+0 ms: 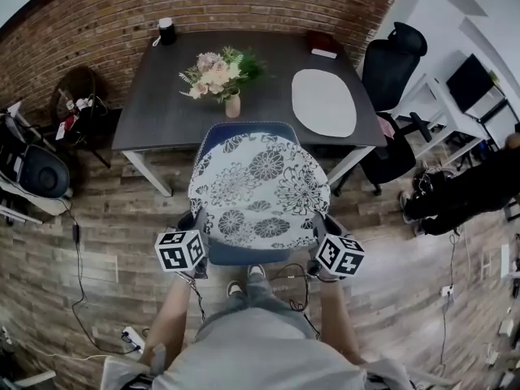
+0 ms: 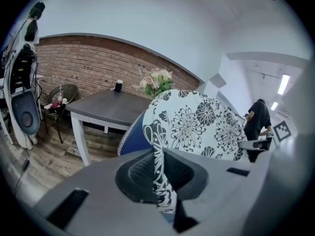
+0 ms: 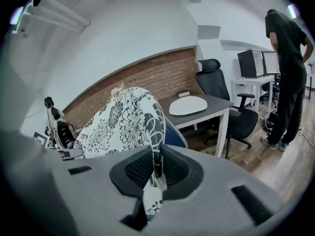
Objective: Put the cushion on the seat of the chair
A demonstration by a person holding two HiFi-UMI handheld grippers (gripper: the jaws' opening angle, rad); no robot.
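The floral cushion (image 1: 260, 189) hangs spread over the blue chair (image 1: 237, 255), which stands at the near side of the dark bench (image 1: 162, 104). Blue upholstery shows past the cushion's far edge and below its near edge, so the cushion covers most of the chair from above.

- **Left tongs** (image 1: 197, 219): pressed onto the cushion's near-left edge. The left gripper view shows a fold of patterned fabric pinched between the two pads.
- **Right tongs** (image 1: 318, 223): pressed onto the near-right edge in the same way, with fabric clamped between the pads.

A grip at each of two well-separated points keeps a soft, floppy item stretched out, so that it does not sag or fold. It also lets the person steer both sides evenly. Both gripper views show the cushion rising away from the tongs, so its far part looks tilted upward.

The views do not show whether the underside bears on the seat. The scene fits a cushion held just above the seat, or one resting there and not released.

A flower vase (image 1: 231, 104) and a white placemat (image 1: 323, 101) lie on the bench, well apart from the cushion.
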